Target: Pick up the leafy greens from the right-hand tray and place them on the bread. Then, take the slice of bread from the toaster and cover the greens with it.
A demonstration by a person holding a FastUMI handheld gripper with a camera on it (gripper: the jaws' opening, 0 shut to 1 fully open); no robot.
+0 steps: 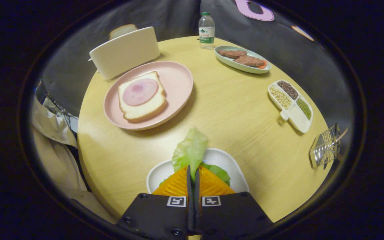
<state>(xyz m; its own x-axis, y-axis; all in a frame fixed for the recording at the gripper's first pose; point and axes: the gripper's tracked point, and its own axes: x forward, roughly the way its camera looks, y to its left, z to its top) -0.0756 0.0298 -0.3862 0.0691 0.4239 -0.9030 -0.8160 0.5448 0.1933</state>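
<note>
In the gripper view, the gripper stood closed to a thin slit, both fingers pressed on the lower end of a leafy green that rose upright from between them. The leaf hung over the white tray directly below the fingers, where a darker piece of greens remained in the tray just beside the fingertips. The grip appeared to sit low on the leaf so that most of its blade stayed free to drape over the target — a judgement from the way the pale upper part projected ahead of the fingers. Beyond the held leaf, across a stretch of bare round table, a pink plate carried the bread with a round slice of ham on top, laid flat and open as the receiving surface. Behind the plate stood the toaster, with the second slice of bread protruding from its slot, within reach for the covering step. Well apart on the far side of the table were a water bottle, an oval dish of patties, a divided tray of grains and a wire rack — none of them in the path from tray to plate. The first pick looked complete; the carry to the bread was not yet done.
</note>
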